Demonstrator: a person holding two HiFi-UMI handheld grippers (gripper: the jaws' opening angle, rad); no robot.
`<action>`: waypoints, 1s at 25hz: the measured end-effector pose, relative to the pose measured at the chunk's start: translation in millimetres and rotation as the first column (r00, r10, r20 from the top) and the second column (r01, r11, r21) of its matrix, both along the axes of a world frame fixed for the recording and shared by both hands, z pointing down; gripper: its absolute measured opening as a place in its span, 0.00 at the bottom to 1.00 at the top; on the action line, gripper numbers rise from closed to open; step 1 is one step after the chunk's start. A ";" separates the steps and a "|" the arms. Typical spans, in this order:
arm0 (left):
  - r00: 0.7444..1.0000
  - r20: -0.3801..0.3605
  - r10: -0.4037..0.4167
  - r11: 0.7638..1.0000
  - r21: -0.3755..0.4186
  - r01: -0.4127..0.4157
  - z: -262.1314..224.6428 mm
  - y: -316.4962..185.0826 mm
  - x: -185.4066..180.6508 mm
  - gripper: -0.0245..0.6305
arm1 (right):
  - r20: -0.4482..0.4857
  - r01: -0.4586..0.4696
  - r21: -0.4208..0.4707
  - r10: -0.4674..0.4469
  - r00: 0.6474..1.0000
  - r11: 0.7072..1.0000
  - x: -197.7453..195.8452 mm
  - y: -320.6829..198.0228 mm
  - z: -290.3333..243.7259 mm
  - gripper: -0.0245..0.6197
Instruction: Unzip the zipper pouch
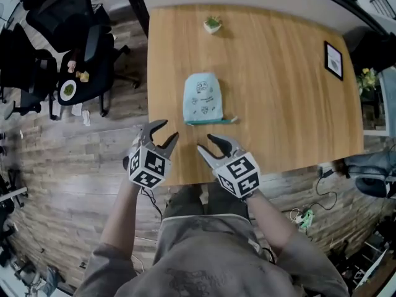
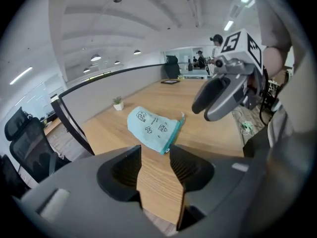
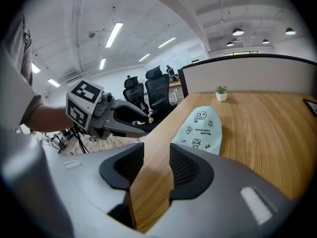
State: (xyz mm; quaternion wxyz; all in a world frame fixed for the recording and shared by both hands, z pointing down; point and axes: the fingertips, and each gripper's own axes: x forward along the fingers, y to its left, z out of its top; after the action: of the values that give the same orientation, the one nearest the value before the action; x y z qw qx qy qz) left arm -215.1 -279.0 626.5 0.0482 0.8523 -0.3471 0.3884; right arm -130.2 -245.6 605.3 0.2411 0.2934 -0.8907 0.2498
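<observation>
The blue pouch (image 1: pixel 203 98) lies flat on the wooden table (image 1: pixel 284 116), a little ahead of both grippers. The left gripper (image 1: pixel 167 130) and right gripper (image 1: pixel 205 143) are open and hold nothing.

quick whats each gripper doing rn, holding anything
left gripper: open, holding nothing
right gripper: open, holding nothing
The pouch lies ahead of both, untouched.
</observation>
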 end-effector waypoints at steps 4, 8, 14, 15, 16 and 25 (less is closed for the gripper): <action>0.998 0.041 0.045 0.999 -0.007 -0.045 29.7 -4.5 3.2 0.31 | -0.010 0.035 -0.016 -0.036 0.999 0.999 -1.2 -6.6 22.9 0.30; 0.993 0.083 0.089 0.996 -0.005 -0.089 57.2 -14.5 4.0 0.31 | -0.009 0.062 -0.034 -0.063 0.998 0.997 -4.7 -10.4 44.8 0.30; 0.964 0.111 0.242 0.970 -0.020 -0.242 82.2 -17.6 20.0 0.31 | 0.019 0.035 -0.078 -0.034 0.999 0.996 -4.8 -12.1 68.9 0.30; 0.959 0.104 0.264 0.964 -0.024 -0.263 85.0 -18.5 22.9 0.31 | 0.024 0.036 -0.084 -0.034 0.999 0.996 -5.0 -13.0 72.3 0.30; 0.954 0.097 0.285 0.958 -0.027 -0.284 87.1 -19.7 25.6 0.31 | 0.029 0.037 -0.087 -0.035 0.999 0.995 -4.9 -14.3 75.5 0.30; 0.903 0.074 0.424 0.905 -0.064 -0.420 98.7 -25.1 37.6 0.23 | 0.024 0.050 -0.074 -0.048 0.999 0.996 1.9 -24.6 91.4 0.30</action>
State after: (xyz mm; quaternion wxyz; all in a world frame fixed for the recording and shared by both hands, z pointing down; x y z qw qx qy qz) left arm -177.5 -304.1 725.2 -0.0320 0.8883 -0.1471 0.4338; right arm -128.3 -270.2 696.7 0.2479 0.2594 -0.8905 0.2799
